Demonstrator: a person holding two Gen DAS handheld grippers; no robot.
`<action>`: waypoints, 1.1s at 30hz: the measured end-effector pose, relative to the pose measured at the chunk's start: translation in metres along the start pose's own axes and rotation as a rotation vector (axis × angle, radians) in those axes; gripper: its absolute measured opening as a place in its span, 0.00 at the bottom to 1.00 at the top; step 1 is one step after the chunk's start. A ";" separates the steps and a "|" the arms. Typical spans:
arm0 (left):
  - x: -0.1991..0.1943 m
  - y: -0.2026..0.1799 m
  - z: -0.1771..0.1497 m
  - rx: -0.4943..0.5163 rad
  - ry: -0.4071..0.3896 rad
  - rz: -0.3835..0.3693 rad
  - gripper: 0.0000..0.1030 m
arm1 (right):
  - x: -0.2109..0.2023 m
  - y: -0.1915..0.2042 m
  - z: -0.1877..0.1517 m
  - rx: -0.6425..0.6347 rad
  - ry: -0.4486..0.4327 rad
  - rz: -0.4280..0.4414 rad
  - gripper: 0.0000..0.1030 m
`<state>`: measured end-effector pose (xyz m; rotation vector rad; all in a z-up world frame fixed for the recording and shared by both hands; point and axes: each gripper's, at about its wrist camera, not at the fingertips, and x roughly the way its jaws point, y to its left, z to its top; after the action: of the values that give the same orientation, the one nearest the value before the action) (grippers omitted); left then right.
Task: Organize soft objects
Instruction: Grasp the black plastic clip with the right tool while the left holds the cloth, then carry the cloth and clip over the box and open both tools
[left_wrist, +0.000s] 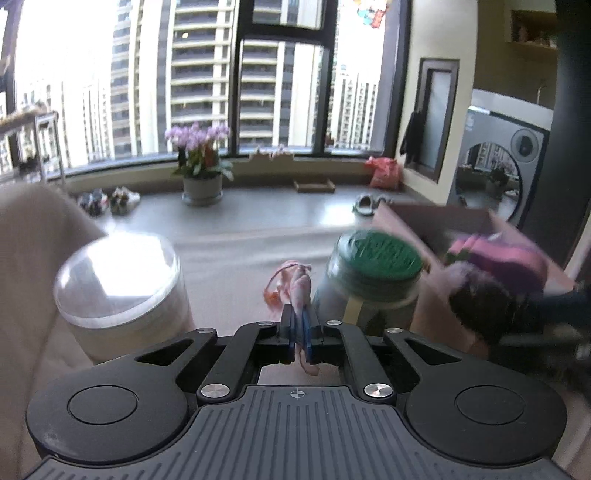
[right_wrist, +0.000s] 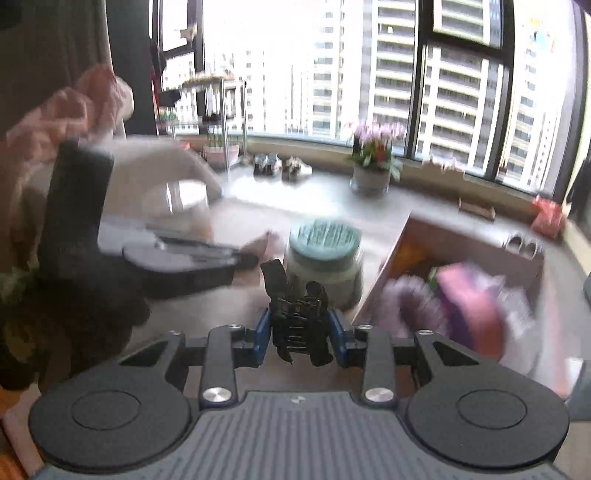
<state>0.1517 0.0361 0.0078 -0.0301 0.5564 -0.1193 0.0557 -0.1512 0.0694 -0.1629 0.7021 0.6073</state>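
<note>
Left gripper (left_wrist: 301, 325): clamped on pink soft item (left_wrist: 300, 286), held up between white-lidded jar (left_wrist: 118, 284) and green-lidded jar (left_wrist: 373, 275).
Right gripper (right_wrist: 300, 328): clamped on black soft item (right_wrist: 297, 314), held near green-lidded jar, left of cardboard box (right_wrist: 476, 232).
Cardboard box: holds blurred pink and purple soft items (right_wrist: 469, 306).

Matt black plastic gripper (left_wrist: 300, 325) pinches thin pink cloth (left_wrist: 301, 286); nearby, a glossy clear-lidded tub (left_wrist: 122, 288) and cardboard box (left_wrist: 436, 225).
</note>
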 end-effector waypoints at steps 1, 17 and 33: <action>-0.004 -0.002 0.005 0.007 -0.015 0.000 0.07 | -0.006 -0.003 0.005 -0.002 -0.017 -0.006 0.32; -0.049 -0.064 0.098 0.060 -0.233 -0.162 0.07 | -0.089 -0.080 0.061 0.035 -0.198 -0.135 0.32; 0.113 -0.131 0.073 0.053 0.143 -0.438 0.11 | 0.029 -0.193 0.043 0.330 0.114 -0.054 0.32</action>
<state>0.2721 -0.1084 0.0182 -0.0922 0.6831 -0.5658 0.2081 -0.2809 0.0716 0.0901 0.8952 0.4253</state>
